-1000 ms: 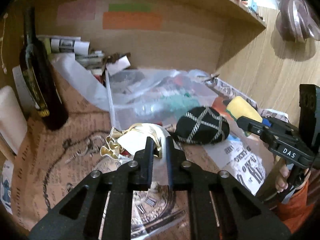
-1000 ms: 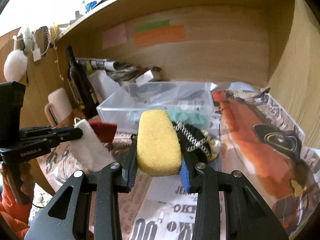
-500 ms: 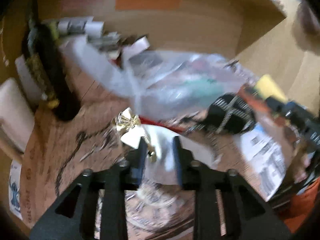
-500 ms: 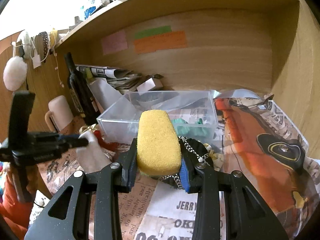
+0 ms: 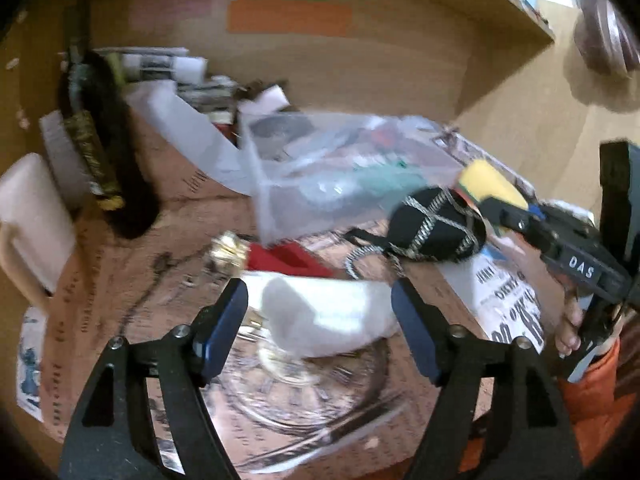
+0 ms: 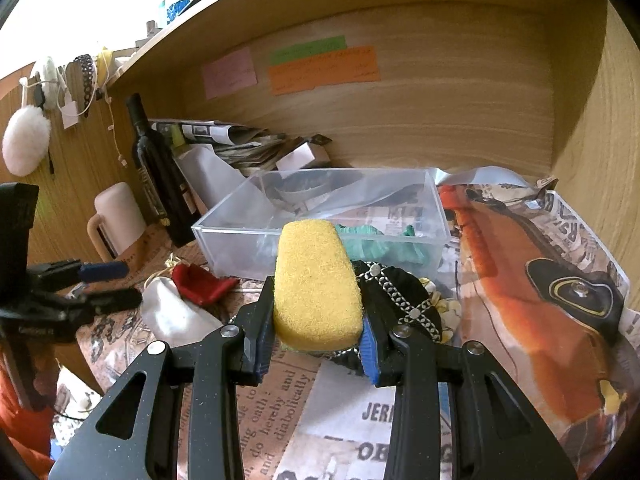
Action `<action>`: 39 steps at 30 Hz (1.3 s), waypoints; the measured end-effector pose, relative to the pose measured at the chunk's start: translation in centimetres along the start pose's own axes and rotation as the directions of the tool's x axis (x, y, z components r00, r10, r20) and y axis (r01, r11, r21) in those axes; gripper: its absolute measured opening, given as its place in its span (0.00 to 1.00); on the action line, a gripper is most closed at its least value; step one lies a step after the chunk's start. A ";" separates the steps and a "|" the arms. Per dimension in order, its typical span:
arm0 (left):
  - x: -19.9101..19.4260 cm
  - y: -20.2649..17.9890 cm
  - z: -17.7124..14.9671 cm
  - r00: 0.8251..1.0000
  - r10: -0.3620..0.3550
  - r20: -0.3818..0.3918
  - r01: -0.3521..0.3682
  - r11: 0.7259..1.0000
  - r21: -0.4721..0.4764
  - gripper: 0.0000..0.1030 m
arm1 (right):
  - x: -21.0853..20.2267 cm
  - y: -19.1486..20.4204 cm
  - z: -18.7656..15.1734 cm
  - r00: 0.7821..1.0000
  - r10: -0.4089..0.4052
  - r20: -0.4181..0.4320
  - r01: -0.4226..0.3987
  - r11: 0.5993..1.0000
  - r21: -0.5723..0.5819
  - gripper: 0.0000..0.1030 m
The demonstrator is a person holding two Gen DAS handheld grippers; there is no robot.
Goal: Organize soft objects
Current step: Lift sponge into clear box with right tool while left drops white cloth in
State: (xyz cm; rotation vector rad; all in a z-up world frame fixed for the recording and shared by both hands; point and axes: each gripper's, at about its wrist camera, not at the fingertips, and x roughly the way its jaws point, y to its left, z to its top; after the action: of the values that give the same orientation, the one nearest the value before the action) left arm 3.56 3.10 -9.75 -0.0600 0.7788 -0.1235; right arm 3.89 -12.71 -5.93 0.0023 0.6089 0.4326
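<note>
Right gripper [image 6: 316,344] clamping yellow sponge [image 6: 316,284], left gripper [image 5: 320,320] spread wide

A cluttered nook in a home

A wood-panelled alcove under a shelf [image 6: 248,8] holds a counter [image 6: 532,264] covered in newsprint, with a wine bottle [image 6: 154,172], a mug [image 6: 118,216], rolled newspapers [image 6: 216,132] and a clear box [image 6: 320,216]. Coloured notes [image 6: 324,68] are stuck on the back wall; a puff [image 6: 26,146] and hairbands [image 6: 86,76] hang at the side.

Left view motion-blurred and dim; right view sharp, daylit.
</note>
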 end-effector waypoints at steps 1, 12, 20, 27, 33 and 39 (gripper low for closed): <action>0.5 -0.3 -0.2 1.000 -0.003 -0.018 0.003 1.000 0.005 0.72 | 0.0 0.0 0.0 1.000 0.001 -0.001 -0.001 1.000 -0.001 0.32; 5.7 -1.4 -2.2 0.994 0.064 -0.090 -0.060 0.997 0.050 0.79 | -0.2 -0.4 -0.5 1.000 -0.010 -0.013 0.010 1.000 0.010 0.32; 5.0 -0.1 -1.6 0.994 0.080 -0.078 -0.079 0.997 0.022 0.18 | 0.0 -0.4 -0.7 1.000 -0.011 -0.017 0.011 1.000 0.016 0.32; 1.5 -1.2 0.4 1.000 -0.003 0.012 0.003 0.999 0.033 0.16 | -0.2 -0.7 0.3 1.000 -0.023 0.010 0.023 1.000 0.004 0.32; -1.2 -2.2 3.4 0.990 -0.081 0.112 0.077 0.996 0.047 0.16 | -0.5 -0.8 2.1 0.997 -0.049 0.057 0.050 0.999 -0.021 0.32; -2.0 -2.4 7.1 0.975 -0.070 0.213 0.058 0.997 0.058 0.16 | -0.6 -0.9 4.5 0.992 -0.069 0.108 0.075 0.996 -0.050 0.32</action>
State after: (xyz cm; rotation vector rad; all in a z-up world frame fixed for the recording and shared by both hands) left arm 6.94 1.04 -3.11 -0.0489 0.5573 -0.1949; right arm 6.28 -13.24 -2.05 -0.0481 0.4906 0.3766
